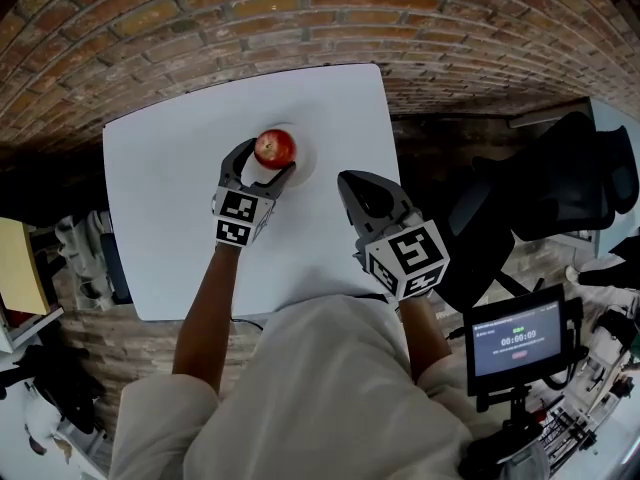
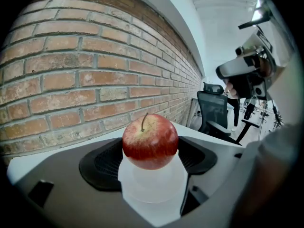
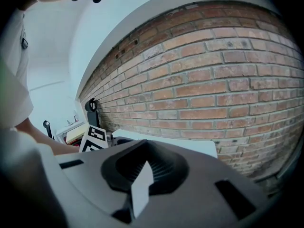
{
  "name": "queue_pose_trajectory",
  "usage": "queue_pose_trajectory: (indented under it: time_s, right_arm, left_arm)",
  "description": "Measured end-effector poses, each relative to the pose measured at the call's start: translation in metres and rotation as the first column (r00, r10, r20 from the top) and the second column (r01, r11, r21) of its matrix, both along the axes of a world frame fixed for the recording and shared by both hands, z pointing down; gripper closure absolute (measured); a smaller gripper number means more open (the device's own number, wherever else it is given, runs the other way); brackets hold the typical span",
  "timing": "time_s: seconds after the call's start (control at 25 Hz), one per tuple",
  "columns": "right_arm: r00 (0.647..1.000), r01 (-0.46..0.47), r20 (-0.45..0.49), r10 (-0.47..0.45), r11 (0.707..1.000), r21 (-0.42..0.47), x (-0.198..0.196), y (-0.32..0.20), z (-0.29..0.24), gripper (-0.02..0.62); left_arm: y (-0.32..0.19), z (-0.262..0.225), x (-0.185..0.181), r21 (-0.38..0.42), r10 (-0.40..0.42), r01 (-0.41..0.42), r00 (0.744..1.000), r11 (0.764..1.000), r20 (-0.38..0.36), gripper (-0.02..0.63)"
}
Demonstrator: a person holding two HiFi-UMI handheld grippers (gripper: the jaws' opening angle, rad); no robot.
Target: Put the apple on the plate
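A red apple (image 1: 274, 148) sits between the jaws of my left gripper (image 1: 268, 162), whose dark pads (image 2: 102, 163) press on both of its sides, so that gripper is shut on it. The apple (image 2: 150, 141) is upright, stem up, right over the white plate (image 2: 153, 191). I cannot tell whether it rests on the plate or hangs just above. The plate (image 1: 304, 164) lies at the far middle of the white table (image 1: 160, 218). My right gripper (image 1: 352, 182) hovers to the right of the plate, jaws shut with nothing in them, only a thin sliver showing between them (image 3: 142, 175).
A brick wall (image 1: 320, 18) runs right behind the table's far edge. A black office chair (image 1: 560, 183) stands to the right of the table, and a small timer screen (image 1: 517, 340) on a stand sits near right. Cluttered shelves (image 1: 30, 288) are at the left.
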State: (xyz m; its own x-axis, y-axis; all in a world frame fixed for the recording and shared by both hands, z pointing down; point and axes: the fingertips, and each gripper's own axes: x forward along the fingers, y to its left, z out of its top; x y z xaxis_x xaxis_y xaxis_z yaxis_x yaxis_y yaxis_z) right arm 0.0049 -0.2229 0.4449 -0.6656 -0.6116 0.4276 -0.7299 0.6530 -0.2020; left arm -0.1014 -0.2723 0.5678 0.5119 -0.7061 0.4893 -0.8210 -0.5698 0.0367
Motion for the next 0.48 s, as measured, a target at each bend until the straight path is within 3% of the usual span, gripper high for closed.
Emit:
queue_pose_trajectory:
  time_s: [0.48]
  right_arm:
    - [1.0,-0.006,-0.014,0.006,0.999,-0.032,-0.002,-0.004,0.014,0.594]
  left_arm:
    - [-0.004,0.025,-0.001,-0.04,0.016,-0.015,1.0,0.999,0.021,0.242]
